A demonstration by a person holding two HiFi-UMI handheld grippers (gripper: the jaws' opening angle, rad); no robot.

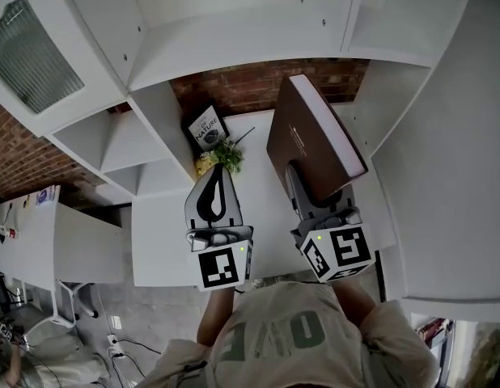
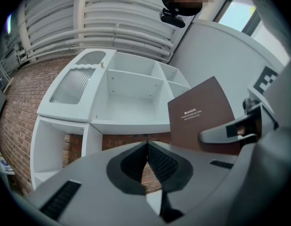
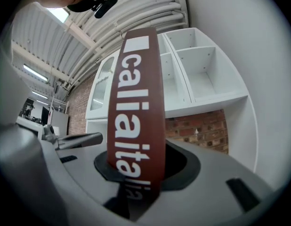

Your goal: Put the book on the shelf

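My right gripper (image 1: 308, 186) is shut on a thick brown hardcover book (image 1: 308, 136), gripped at its lower edge and held upright above the white desk (image 1: 262, 225). In the right gripper view the brown spine (image 3: 135, 112) with large white letters rises straight out of the jaws. My left gripper (image 1: 214, 186) hovers beside it, shut with nothing between its pads. From the left gripper view the book's brown cover (image 2: 202, 114) shows at right. The white shelf unit (image 1: 258, 39) stands behind the desk with bare compartments (image 2: 131, 93).
A small dark book (image 1: 205, 128) leans at the back of the desk next to a green plant (image 1: 222, 156). A brick wall (image 1: 266, 83) shows behind. White side shelves (image 1: 129, 148) flank the left; a tall white panel (image 1: 444, 152) stands at right.
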